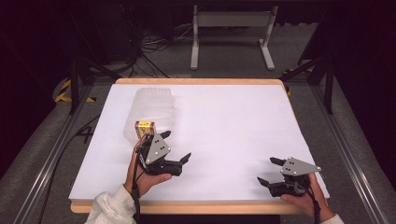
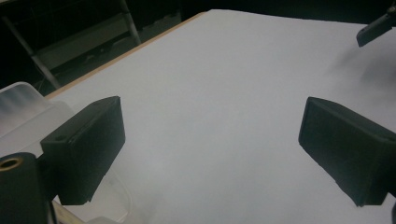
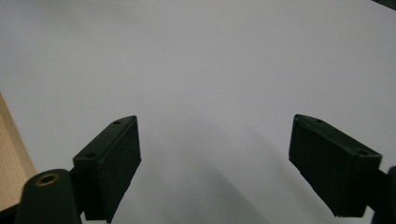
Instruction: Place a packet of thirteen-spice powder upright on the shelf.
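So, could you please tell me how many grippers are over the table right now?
2. The left gripper is beside the clear plastic container at the table's left; the right gripper is near the front right corner. Both have open, empty jaws.

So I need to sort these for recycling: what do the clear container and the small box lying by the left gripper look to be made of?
The container looks like thin translucent plastic: milky, ribbed walls with a soft sheen. The small box seems to be printed cardboard: flat yellow and brown faces with sharp edges, though it is too small to be sure.
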